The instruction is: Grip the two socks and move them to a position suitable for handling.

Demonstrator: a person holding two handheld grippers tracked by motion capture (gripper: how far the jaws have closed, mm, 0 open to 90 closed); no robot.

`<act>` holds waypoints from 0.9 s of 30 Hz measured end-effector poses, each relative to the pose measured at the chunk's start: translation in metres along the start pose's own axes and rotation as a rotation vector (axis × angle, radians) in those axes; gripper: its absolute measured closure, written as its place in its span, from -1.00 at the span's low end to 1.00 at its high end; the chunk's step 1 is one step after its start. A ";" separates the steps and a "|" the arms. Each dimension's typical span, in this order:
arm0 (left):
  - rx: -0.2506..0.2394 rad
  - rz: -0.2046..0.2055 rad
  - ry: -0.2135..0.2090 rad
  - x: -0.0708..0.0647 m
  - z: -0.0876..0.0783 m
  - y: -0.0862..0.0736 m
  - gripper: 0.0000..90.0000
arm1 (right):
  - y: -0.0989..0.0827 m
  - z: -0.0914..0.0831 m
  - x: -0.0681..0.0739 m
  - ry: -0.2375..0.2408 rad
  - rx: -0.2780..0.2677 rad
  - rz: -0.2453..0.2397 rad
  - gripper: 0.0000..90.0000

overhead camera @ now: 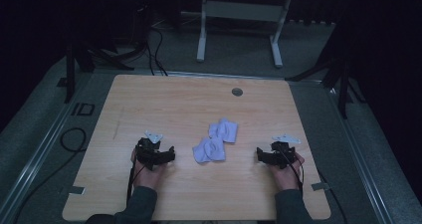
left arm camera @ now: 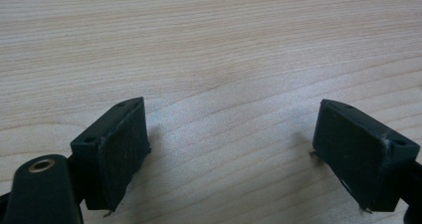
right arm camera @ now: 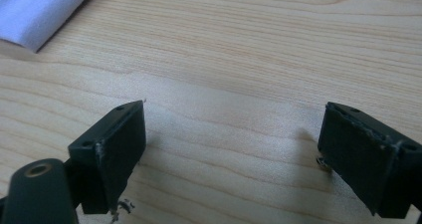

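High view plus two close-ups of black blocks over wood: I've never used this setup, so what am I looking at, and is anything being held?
There is no robot arm. A person at a pale wooden table holds a hand tool in each hand: the left gripper and the right gripper. The high view comes from a fixed camera above the person's side, looking forward and down. Each close-up comes from a camera riding on one gripper; the two black blocks are that gripper's own padded jaws.

In the left gripper view, the left gripper stands open over bare wood. In the right gripper view, the right gripper is open too, with the edge of a white cloth at the top left.

Between the hands lie two small crumpled white cloths, touching each other. A grey round insert sits near the far edge. Nothing is held.
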State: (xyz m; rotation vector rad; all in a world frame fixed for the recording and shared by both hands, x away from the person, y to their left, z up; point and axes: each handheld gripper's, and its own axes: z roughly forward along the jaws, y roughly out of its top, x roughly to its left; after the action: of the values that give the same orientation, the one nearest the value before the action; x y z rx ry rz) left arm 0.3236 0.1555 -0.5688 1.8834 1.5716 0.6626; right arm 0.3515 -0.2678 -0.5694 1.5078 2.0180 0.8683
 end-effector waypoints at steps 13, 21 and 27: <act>0.000 -0.001 0.000 0.000 0.000 0.000 -0.69 | 0.000 -0.006 0.002 -0.023 -0.007 0.020 -0.20; 0.001 -0.022 0.022 0.001 0.001 0.001 -0.69 | 0.000 -0.013 0.004 0.001 -0.008 0.006 0.30; 0.003 -0.026 0.028 0.002 0.001 0.001 -0.69 | 0.000 -0.021 0.011 0.013 -0.011 -0.028 0.85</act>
State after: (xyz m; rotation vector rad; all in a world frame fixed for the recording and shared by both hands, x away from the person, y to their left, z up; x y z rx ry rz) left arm 0.3247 0.1569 -0.5687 1.8597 1.6131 0.6787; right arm 0.3341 -0.2616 -0.5546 1.4682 2.0356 0.8790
